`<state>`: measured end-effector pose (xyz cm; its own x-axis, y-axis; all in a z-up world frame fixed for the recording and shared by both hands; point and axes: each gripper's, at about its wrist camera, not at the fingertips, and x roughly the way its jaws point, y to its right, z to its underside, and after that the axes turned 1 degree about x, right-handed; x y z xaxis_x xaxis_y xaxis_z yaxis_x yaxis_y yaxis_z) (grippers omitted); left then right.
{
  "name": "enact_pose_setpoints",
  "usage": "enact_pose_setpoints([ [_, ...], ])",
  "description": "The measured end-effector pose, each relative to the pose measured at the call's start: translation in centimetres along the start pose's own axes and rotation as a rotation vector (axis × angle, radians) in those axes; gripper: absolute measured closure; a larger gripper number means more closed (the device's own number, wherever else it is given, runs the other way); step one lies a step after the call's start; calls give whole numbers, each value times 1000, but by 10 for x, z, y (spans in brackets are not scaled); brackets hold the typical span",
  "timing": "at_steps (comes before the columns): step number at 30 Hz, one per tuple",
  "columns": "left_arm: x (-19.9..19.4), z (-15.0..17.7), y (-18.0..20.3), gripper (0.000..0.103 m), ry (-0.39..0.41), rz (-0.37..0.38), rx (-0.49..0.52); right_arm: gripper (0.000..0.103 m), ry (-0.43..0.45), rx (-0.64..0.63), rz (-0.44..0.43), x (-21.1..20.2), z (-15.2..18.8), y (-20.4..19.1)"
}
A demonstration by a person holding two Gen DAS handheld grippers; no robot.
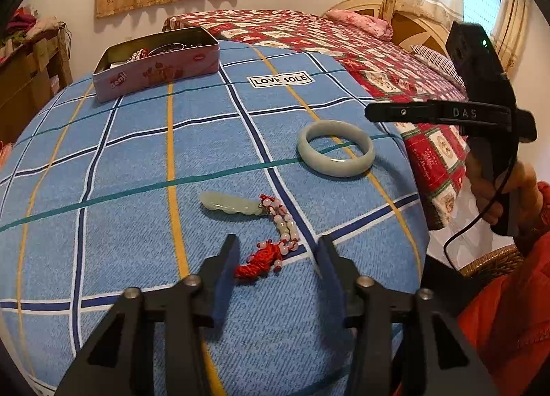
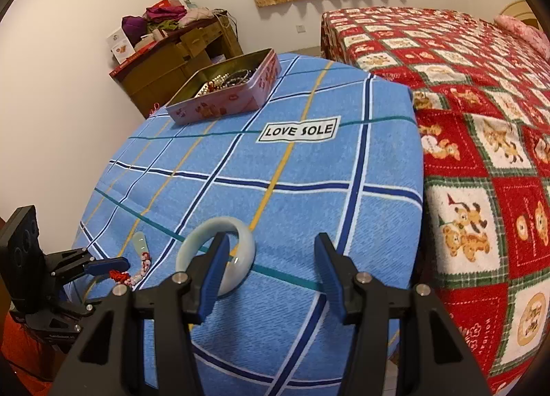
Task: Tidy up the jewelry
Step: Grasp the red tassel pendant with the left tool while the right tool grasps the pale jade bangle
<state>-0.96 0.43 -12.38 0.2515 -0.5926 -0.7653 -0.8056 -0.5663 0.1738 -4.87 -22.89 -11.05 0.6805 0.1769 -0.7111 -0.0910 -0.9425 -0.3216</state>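
The left gripper (image 1: 276,251) is hovering with its jaws partly open around the red tassel end of a jade pendant (image 1: 233,205), which is lying on the blue checked surface (image 1: 137,155); the pads are standing clear on either side of the cord, gripping nothing. The right gripper (image 2: 271,258) is waiting with its jaws held about half open and empty, its left finger crossing in front of a pale jade bangle (image 2: 220,241) that is resting flat on the cloth just right of the pendant. Both stones are probably going to handle as hard, smooth, slippery and breakable, so the bangle is best pinched across one side of its rim, while the pendant looks easier to lift by its soft knotted cord and bead string (image 1: 285,227), which is likely to dangle and swing. The pink tin (image 1: 158,66), already holding other jewelry, is sitting at the far left corner, well apart from both pieces. Nothing is lying between them and the tin, though the two grippers are working close together and a bed (image 2: 481,86) is bordering the right edge.
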Motion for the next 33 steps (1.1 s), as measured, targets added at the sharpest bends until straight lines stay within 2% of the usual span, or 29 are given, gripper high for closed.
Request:
enact_pose_setpoints([
  [2,1,-2,-2,69,-5,6,-19,48,1,-3,-1,0,0,-1],
  [7,5,-6,-7,70,0,27,-66,48,4,4,-1,-1,0,1],
  [8,7,-7,-6,69,3,22,-65,48,1,10,-4,0,0,2],
  [11,10,-10,2,55,0,22,-41,48,-8,21,-9,2,0,5],
  [14,12,-9,12,53,0,-5,7,48,-7,18,-7,1,0,5],
  [16,12,-10,12,65,-3,12,5,48,-4,19,-9,1,-1,5],
  [18,10,-10,8,85,0,47,-23,48,-1,18,-13,0,-2,4],
  [20,10,-10,4,91,1,50,-45,48,-3,16,-14,1,-2,4],
  [25,8,-10,-1,94,17,53,-117,48,-6,12,-17,1,-1,2],
  [27,4,-12,-6,94,41,97,-159,48,-6,6,-16,1,-2,1],
  [33,-34,-29,-23,94,207,130,-242,48,-31,-31,-23,11,-3,-7],
])
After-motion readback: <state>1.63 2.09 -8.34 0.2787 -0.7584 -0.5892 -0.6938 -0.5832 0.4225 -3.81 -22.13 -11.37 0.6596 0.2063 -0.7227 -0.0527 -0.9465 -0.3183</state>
